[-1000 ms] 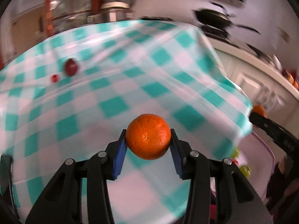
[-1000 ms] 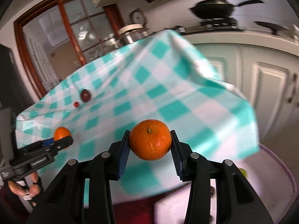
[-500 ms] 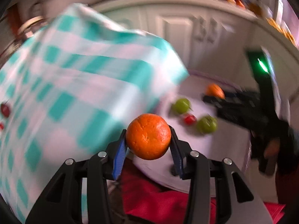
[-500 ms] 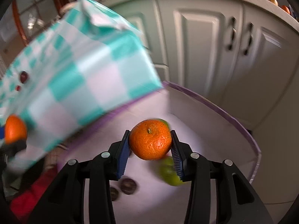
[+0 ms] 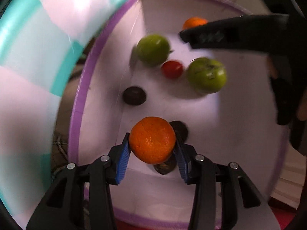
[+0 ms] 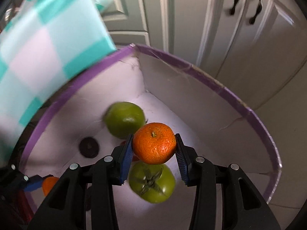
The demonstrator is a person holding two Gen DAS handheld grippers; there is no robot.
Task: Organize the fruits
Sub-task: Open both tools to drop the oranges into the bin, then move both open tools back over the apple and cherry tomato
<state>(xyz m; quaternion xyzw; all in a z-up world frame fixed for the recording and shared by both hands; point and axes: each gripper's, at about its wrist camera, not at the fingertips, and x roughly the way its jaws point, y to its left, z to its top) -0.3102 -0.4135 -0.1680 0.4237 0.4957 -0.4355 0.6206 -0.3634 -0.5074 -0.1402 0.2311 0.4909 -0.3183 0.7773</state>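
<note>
Both grippers hang over a white box with a purple rim (image 5: 76, 103) (image 6: 211, 80). My left gripper (image 5: 152, 143) is shut on an orange mandarin (image 5: 152, 140), pointing straight down into the box. My right gripper (image 6: 154, 146) is shut on a second mandarin (image 6: 154, 145) with its stem facing me. On the box floor lie two green tomatoes (image 5: 153, 48) (image 5: 207, 74) (image 6: 124, 118) (image 6: 153, 182), a small red tomato (image 5: 171, 69) and dark round fruits (image 5: 134, 95) (image 6: 89, 147). In the left wrist view the right gripper (image 5: 195, 28) shows at the upper right with its mandarin (image 5: 193, 22).
A table draped in a teal and white checked cloth (image 5: 28, 76) (image 6: 38, 48) overhangs the box's left side. White cabinet doors (image 6: 230, 19) stand behind the box. A hand (image 5: 287, 95) holds the right gripper's handle. Red fabric (image 5: 153, 227) lies beneath the box.
Both grippers have swung off the tabletop and down over the box, each still holding its mandarin. The fruits on the box floor now look much closer.
</note>
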